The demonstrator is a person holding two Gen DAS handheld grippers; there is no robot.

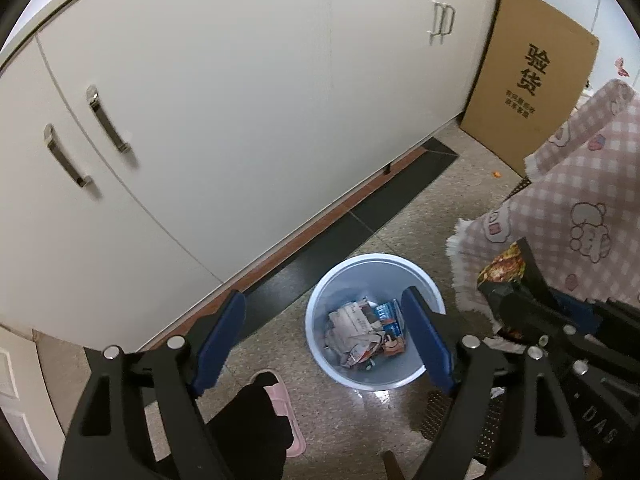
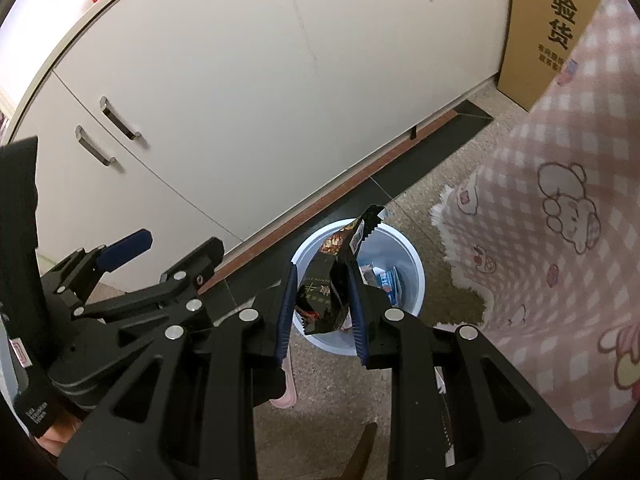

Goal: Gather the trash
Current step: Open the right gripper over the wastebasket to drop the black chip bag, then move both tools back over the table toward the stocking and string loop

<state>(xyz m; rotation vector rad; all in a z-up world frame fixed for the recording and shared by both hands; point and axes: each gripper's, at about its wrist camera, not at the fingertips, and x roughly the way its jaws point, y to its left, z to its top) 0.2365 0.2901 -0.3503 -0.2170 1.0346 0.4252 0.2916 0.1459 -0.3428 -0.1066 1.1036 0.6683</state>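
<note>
Hanging over white bin (image 2: 412,280), lower centre of right view: black snack wrapper (image 2: 328,292), pinched by right gripper (image 2: 322,312). Left gripper (image 1: 324,340) spread, nothing held between. Crumpled wrappers (image 1: 366,330) seen inside bin.

A pale blue bin (image 1: 374,376) stands near white cupboards (image 1: 224,100); right hangs a pink-and-white checked cloth (image 2: 560,200) with bears; the packet (image 2: 326,292) is black, the far box (image 1: 532,80) brown.

Both grippers are angled steeply downward.
The left gripper (image 1: 324,332) is spread wide, empty; the right gripper (image 2: 322,304) is clamped tight.
</note>
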